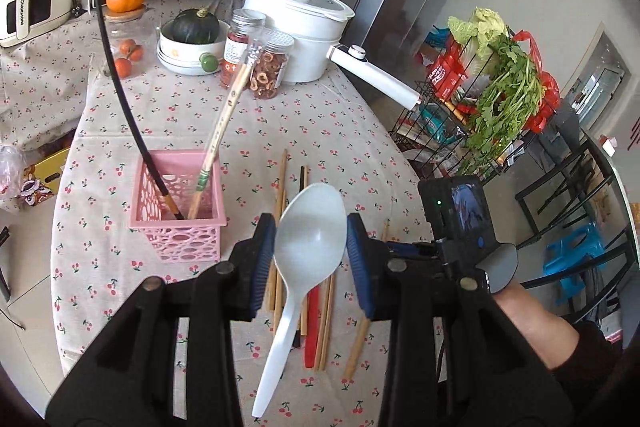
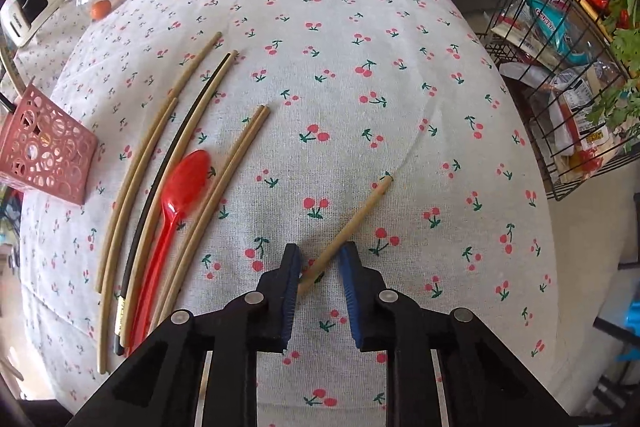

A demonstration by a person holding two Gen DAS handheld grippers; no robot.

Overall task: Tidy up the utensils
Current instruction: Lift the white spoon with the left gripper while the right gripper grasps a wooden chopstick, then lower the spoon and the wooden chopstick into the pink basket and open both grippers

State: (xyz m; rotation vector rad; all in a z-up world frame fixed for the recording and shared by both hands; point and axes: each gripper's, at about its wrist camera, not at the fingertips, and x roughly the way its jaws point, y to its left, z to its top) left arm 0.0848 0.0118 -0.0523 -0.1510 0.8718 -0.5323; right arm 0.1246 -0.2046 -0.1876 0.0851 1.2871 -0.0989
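Gripping a white spoon (image 1: 310, 231) by its bowl, left gripper (image 1: 311, 247) has both blue pads pressed to the bowl's sides, handle hanging down toward the camera, clear of the cloth. Landmark: pink basket (image 1: 180, 207). Spoon is near the basket's right side and above table level. Basket already holds a long black utensil (image 1: 120, 83) and one pale chopstick (image 1: 224, 115), both leaning.

Right gripper (image 2: 320, 259): fingers spread, low over the cloth, straddling the near end of a single chopstick (image 2: 346, 231); not closed on it. That stick lies well right of the basket, apart from the rest. Between it and the basket lie the remaining chopsticks (image 2: 160, 155) in a loose row, a red spoon (image 2: 180, 191) among them.

Step in hand, by my read: carrying the white spoon to the basket. Next move calls for tipping it handle-down over the opening, missing the leaning sticks. Right side then needs to close on its chopstick.
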